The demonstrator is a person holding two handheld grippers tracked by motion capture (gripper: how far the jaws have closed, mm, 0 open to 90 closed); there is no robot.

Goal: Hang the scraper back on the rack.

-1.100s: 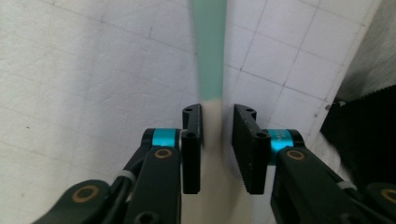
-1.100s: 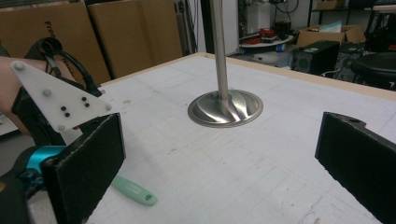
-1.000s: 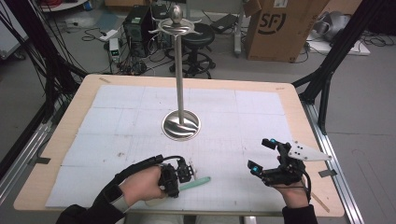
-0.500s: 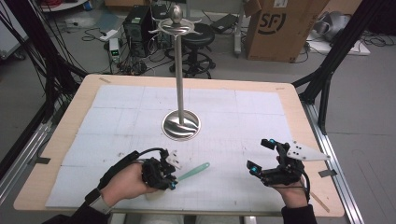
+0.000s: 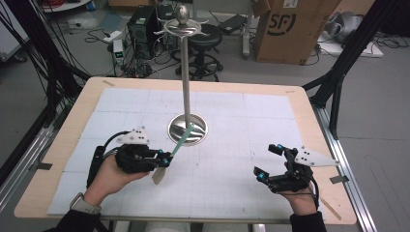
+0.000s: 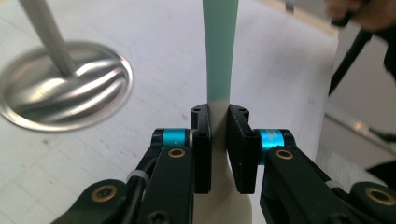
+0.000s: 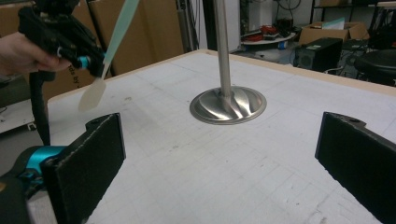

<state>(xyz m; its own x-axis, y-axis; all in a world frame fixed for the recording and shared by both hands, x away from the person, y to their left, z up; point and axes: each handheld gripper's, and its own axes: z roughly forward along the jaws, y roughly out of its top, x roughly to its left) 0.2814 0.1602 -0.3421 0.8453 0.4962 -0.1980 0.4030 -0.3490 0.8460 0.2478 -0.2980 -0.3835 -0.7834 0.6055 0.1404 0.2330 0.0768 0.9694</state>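
Clamping the spatula (image 5: 178,144) in the left gripper (image 5: 167,159) beside the stand base (image 5: 187,129); right gripper (image 5: 267,162) wide.

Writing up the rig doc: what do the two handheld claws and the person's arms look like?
Both the left claw and right claw are black, with flat black rectangular pads, cyan collars and brass-coloured screws. Each carries a grey three-cornered plate and a black cable. The person wears dark sleeves and a watch with a light strap on the left wrist.

The spatula (image 5: 175,153) has a mint-green handle and a cream blade. It is lifted clear of the tabletop (image 5: 241,193), tilted, handle end raised toward the stand's base (image 5: 198,133), blade end lowest.
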